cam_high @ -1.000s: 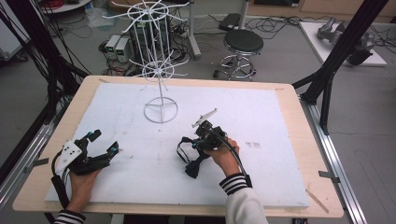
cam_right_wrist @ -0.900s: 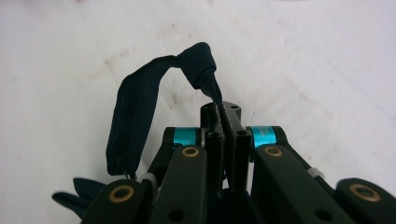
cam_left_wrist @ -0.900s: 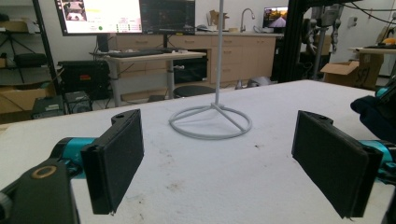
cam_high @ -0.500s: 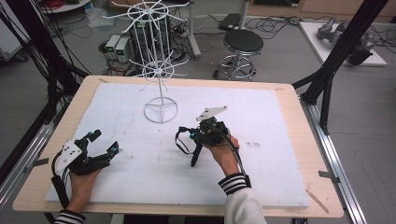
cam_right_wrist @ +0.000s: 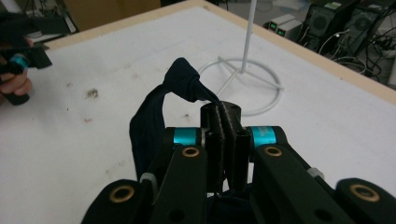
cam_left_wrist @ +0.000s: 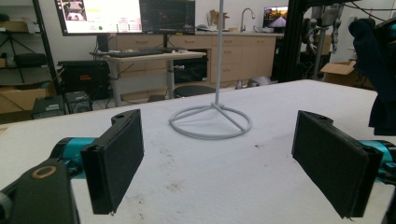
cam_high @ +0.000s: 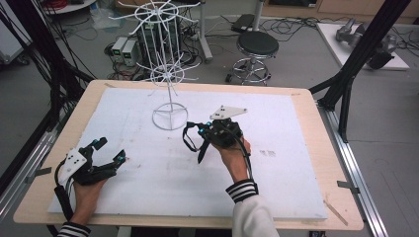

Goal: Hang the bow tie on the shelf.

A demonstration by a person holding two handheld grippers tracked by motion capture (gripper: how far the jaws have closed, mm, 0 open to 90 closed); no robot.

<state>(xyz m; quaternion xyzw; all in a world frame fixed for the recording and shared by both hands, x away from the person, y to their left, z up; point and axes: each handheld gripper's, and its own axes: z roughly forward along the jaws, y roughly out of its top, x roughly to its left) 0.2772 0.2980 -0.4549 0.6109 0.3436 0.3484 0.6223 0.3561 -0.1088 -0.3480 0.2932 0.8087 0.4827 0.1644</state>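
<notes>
Right, the right claw (cam_high: 203,134) sits at centre frame in the high view, clamped tight on a dark cloth strip (cam_high: 190,140). In the right gripper view the dark cloth strip (cam_right_wrist: 154,112) loops up from the pinched jaws, knotted at the top, then drops down the left side, so its long axis runs roughly vertical. Just above it stands the white wire rack (cam_high: 169,79). Over at lower left, the left claw (cam_high: 109,150) rests on the bench (cam_high: 296,128), jaws spread wide, holding nothing.
</notes>
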